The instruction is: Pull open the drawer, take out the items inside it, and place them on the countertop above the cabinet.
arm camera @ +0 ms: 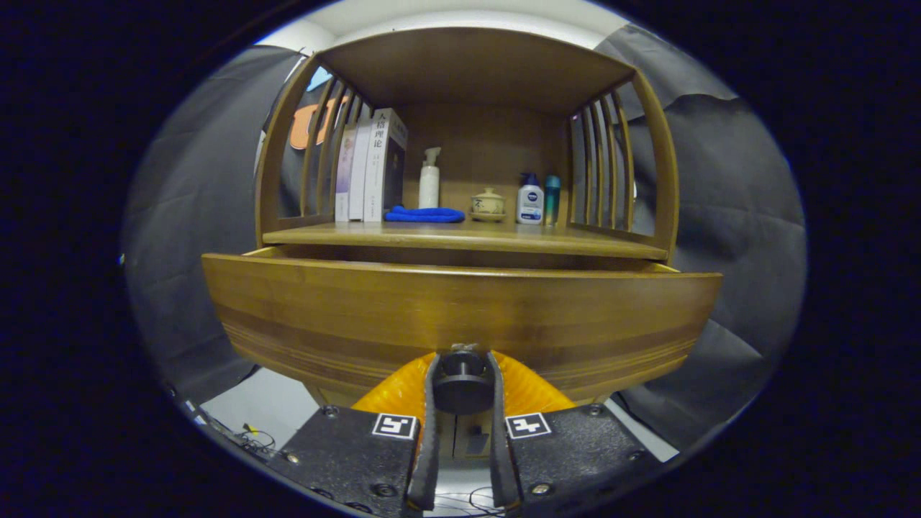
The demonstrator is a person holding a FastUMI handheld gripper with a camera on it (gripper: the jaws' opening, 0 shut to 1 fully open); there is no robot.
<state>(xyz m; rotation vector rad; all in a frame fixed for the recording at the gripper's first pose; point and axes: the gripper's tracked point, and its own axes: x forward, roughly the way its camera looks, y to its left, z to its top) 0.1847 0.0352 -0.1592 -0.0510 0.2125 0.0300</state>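
The gripper [463, 381] is closed on the round dark knob [462, 383], one finger pressed against each side of it. The knob sits low on the middle of the wooden drawer front [460, 316], which runs long from left to right, square across the fingers' line. The drawer looks partly drawn out from under the worktop [460, 236]; its inside is hidden behind the front panel. The pull must likely come straight back, toward the near side. On the worktop stand books [370, 169], a blue cloth [424, 214], and bottles.
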